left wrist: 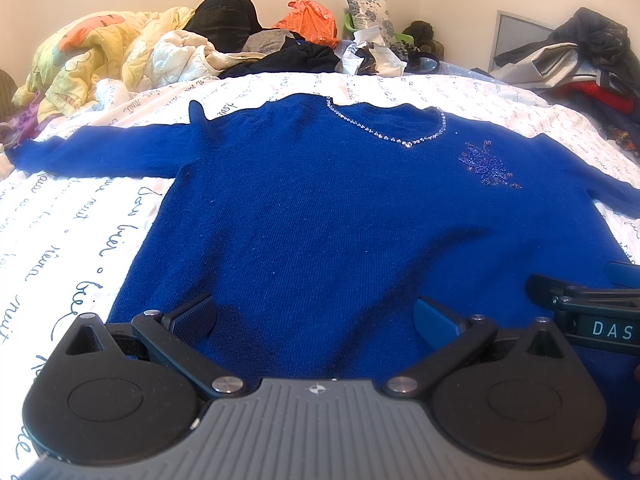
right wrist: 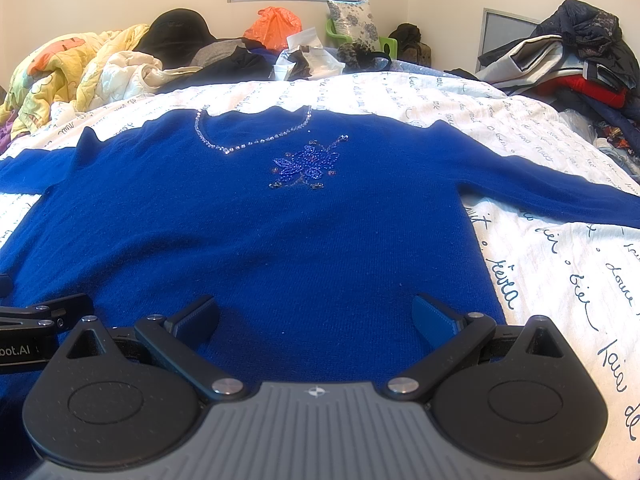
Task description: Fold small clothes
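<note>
Both the left gripper (left wrist: 316, 316) and right gripper (right wrist: 316, 316), fingers spread wide and holding nothing, sit side by side over the hem of a blue sweater (left wrist: 320, 208) lying flat on the bed (left wrist: 72, 216), neckline toward twelve o'clock, sleeves at nine and three.

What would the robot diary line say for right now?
stage: before first fold | blue sweater: flat on bed sheet, sleeves out | left gripper: open over hem | right gripper: open over hem

The sweater (left wrist: 320, 208) is laid flat on the bed sheet (left wrist: 72, 232), sleeves spread left and right; clothes (left wrist: 280, 56) are piled behind it.
</note>
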A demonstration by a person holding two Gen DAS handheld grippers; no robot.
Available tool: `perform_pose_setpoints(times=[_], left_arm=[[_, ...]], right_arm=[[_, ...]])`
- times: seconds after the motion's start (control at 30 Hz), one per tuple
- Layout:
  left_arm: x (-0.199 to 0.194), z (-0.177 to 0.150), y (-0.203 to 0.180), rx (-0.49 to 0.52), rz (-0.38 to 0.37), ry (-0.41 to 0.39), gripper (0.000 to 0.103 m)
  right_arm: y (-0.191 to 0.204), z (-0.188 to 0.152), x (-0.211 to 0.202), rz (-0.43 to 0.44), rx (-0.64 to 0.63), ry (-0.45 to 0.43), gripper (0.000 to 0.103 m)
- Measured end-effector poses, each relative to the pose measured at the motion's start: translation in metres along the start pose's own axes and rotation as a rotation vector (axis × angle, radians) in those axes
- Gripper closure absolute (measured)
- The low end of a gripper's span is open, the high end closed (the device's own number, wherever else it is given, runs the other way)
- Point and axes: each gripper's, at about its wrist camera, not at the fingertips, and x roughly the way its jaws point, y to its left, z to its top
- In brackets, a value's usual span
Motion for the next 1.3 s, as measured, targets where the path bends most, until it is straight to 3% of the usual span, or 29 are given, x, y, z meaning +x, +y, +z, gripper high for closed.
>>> perform_pose_setpoints(times=[0.8,0.93,1.1,1.23,1.3], left_arm=[[0.000,0.000,0.000,0.000,0.000,0.000,0.000],[0.000,0.000,0.000,0.000,0.000,0.000,0.000],[0.000,0.000,0.000,0.000,0.000,0.000,0.000],[0.000,0.000,0.000,0.000,0.000,0.000,0.000],[0.000,0.000,0.000,0.000,0.000,0.000,0.000]], right_arm=[[0.001,0.002,0.000,0.001,-0.001,0.004,0.000],[-0.012,0.017,-0.001,0.067,0.009,0.077,0.000],[-0.109,0.047,-0.045,0.198,0.260,-0.139,0.000],[-0.239,0.062,-0.052,0.107,0.488,-0.182,0.000],[-0.318,0.056,-0.047,0.064,0.682,-0.190,0.000]])
